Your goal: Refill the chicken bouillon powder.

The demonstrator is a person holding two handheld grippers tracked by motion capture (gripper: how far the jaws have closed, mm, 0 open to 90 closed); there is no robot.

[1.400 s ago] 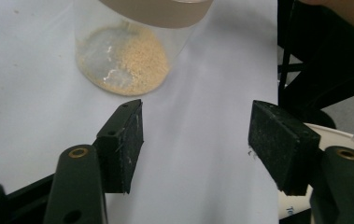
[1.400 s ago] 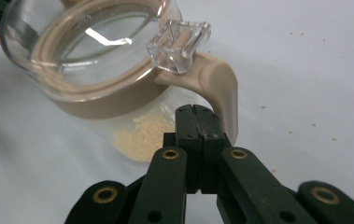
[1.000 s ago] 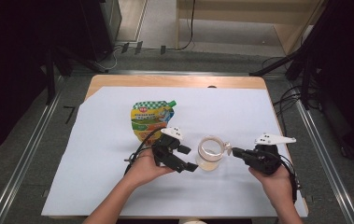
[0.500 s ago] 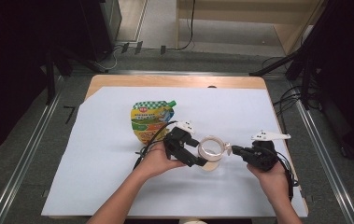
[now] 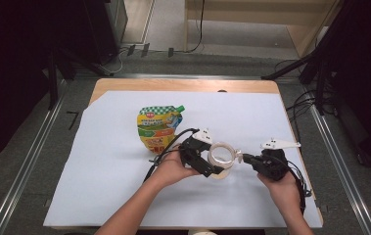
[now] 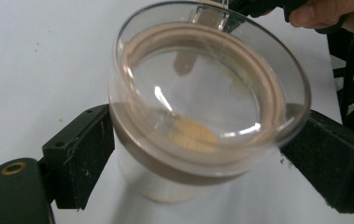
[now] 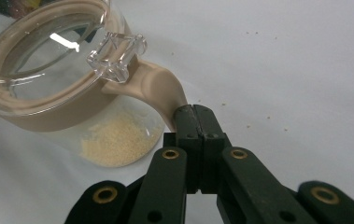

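Note:
A glass jar with a beige-rimmed clear lid stands on the white sheet, with pale yellow grains at its bottom. My left gripper reaches in from the left. Its jaws have just been opening and now stand wide on either side of the lid, close to the rim but not pressing it, as the left gripper view shows. My right gripper is shut on the lid's beige tab at the jar's right side.
A green and yellow spouted pouch lies flat behind the jar to the left. White paper covers the wooden table. Dark stands and cables ring the table on the floor.
My left gripper has moved right from beside the jar, and its jaws now straddle the lid. The right gripper has stayed on the tab.

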